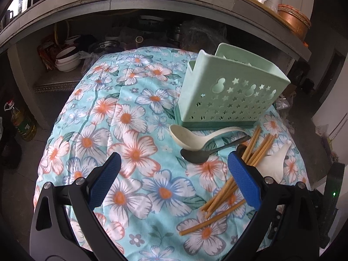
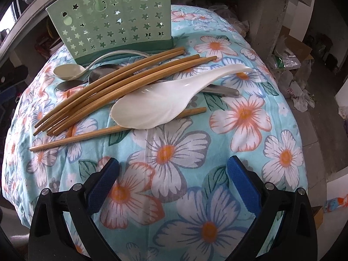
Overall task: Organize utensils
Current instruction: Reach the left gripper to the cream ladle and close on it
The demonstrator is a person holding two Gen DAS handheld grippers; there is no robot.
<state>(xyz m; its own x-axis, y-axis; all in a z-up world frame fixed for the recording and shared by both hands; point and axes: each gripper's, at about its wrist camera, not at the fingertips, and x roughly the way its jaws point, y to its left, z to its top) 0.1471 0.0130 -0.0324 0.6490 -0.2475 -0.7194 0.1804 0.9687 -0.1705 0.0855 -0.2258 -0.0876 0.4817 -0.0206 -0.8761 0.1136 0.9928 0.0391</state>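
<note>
My left tool [image 1: 171, 165] hangs released above the surface [image 1: 121, 100], which is covered in a light blue cloth printed with white and orange flowers. Its blue-padded fingers [image 1: 104, 180] stand wide apart with nothing between them, only bare cloth below.

Moving right in the left wrist view, a mint-green utensil holder [image 1: 230, 91] stands upright toward the far right of the surface, its front wall pierced with star and gourd cut-outs. Just in front of its base lies a small white spoon [image 1: 191, 138], bowl to the left. A dark metal spoon [image 1: 195, 155] lies right beside it, bowl touching the white one. Further right, a bundle of bamboo chopsticks [image 1: 258, 150] runs diagonally behind my tool's right finger, with one stray chopstick [image 1: 213, 219] lying apart nearer the camera. A large white spoon [image 1: 274, 161] shows at the far right, partly hidden.

My right tool [image 2: 173, 171] is also released and holds nothing, fingers [image 2: 241, 180] spread over the flowered cloth. In its view, from left: the holder [image 2: 113, 21] stands at the far left, the small white spoon [image 2: 67, 70] in front of it, metal spoons [image 2: 69, 84] beside that, then the chopsticks [image 2: 121, 87] fanned across the metal spoons. The large white spoon [image 2: 161, 102] rests on top of the chopsticks, handle pointing right.
</note>
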